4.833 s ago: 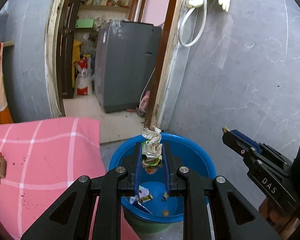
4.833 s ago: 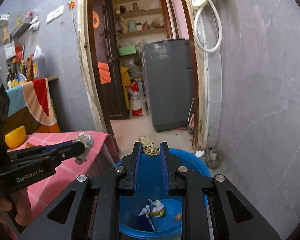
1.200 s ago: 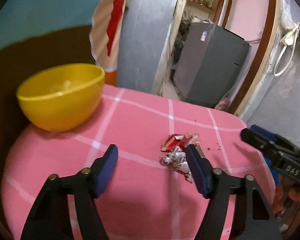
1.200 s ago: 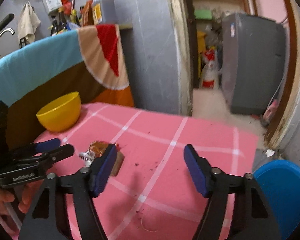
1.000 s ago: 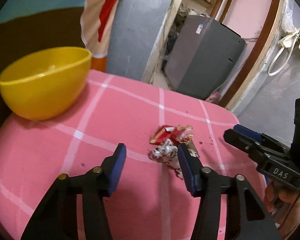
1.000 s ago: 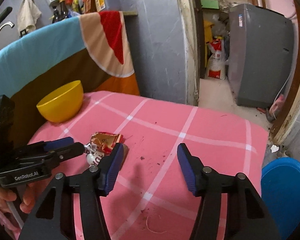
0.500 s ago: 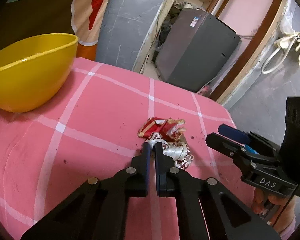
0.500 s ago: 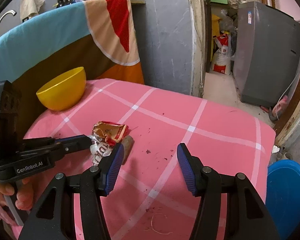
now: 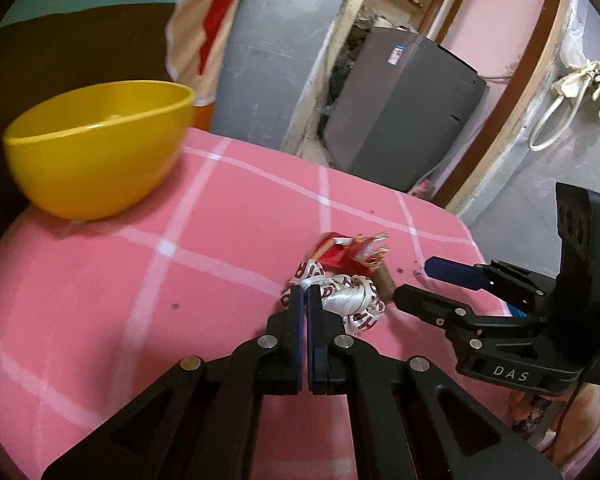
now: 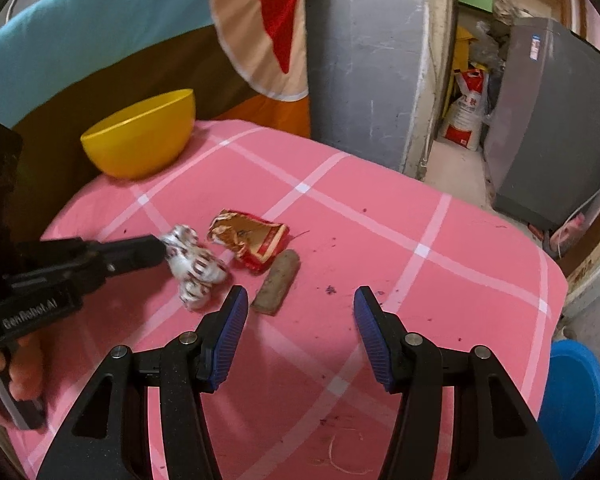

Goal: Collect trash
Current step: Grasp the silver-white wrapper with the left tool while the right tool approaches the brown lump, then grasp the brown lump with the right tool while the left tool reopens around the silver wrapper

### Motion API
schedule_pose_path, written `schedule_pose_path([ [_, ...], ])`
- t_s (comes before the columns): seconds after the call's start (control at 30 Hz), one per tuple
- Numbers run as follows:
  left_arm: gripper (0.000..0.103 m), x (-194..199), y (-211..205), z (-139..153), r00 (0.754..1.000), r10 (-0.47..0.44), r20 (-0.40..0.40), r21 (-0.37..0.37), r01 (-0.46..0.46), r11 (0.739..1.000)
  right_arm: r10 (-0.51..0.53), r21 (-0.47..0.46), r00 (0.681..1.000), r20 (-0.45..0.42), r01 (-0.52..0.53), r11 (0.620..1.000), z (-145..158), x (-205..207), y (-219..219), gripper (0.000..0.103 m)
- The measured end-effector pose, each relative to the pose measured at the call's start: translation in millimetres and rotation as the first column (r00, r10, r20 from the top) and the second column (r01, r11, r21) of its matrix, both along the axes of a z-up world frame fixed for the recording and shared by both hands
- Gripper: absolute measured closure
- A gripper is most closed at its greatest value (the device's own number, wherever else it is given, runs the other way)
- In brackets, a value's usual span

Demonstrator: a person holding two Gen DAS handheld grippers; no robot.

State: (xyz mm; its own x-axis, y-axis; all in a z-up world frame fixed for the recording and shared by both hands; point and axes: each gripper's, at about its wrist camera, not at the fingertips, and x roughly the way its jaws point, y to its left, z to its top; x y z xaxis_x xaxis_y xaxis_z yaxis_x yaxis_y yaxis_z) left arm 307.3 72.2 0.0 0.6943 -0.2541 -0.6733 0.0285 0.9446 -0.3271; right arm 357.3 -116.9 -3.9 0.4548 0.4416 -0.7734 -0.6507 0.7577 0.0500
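Observation:
A crumpled white-and-red wrapper (image 9: pixel 350 300) (image 10: pixel 196 266) lies on the pink checked tablecloth (image 9: pixel 220 248). My left gripper (image 9: pixel 304 292) (image 10: pixel 161 246) is shut on its near left edge. Just behind it lie a torn red wrapper (image 9: pixel 346 258) (image 10: pixel 254 238) and a brown bar-shaped scrap (image 9: pixel 385 285) (image 10: pixel 278 282). My right gripper (image 10: pixel 300 296) (image 9: pixel 414 280) hovers open just above the cloth. Its left finger is beside the near end of the brown scrap, and nothing is between its fingers.
A yellow bowl (image 9: pixel 96 152) (image 10: pixel 140 140) stands at the back left of the table. A blue bin (image 10: pixel 572 396) sits on the floor beyond the table's right edge. Draped cloth hangs behind the bowl, and a doorway with a grey appliance (image 9: pixel 400 120) opens behind the table.
My left gripper went from open around the white-and-red wrapper to shut on its edge. My right gripper came closer to the trash, staying open.

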Motion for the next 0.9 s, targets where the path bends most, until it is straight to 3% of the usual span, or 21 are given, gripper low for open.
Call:
schedule_pose_path([
  [0.2,0.103,-12.6,16.1,-1.8,0.999,0.044,-0.006,0.031,-0.044,0.999,0.015,-0.031,1.0,-0.005,-0.015,0.999,-3.2,-1.5,5.7,0.049],
  [0.43,0.103,-8.1,12.0,-6.1,0.999,0.03,-0.013,0.026,-0.03,0.999,0.064,-0.009,0.995,-0.077,-0.065,0.998,-10.6,9.8,18.3,0.054],
  [0.63,0.103,-5.9,33.5,-13.2,0.997,0.065,-0.037,-0.09,-0.068,0.994,0.052,0.021,0.996,-0.079,-0.05,0.999,-12.6,19.2,22.8,0.056],
  [0.7,0.103,-6.4,39.0,-13.4,0.996,0.082,-0.041,-0.114,-0.086,0.99,0.026,0.011,0.997,-0.067,-0.025,1.0,-13.3,22.7,20.6,0.075],
  [0.77,0.103,-5.8,39.8,-11.7,0.996,0.085,-0.038,-0.113,-0.089,0.99,0.021,0.014,0.998,-0.066,-0.021,1.0,-12.4,23.1,15.8,0.084],
  [0.9,0.103,-4.9,34.4,-6.2,0.998,0.064,-0.027,-0.09,-0.066,0.994,0.035,0.017,0.997,-0.072,-0.034,0.999,-10.5,21.2,8.4,0.09],
])
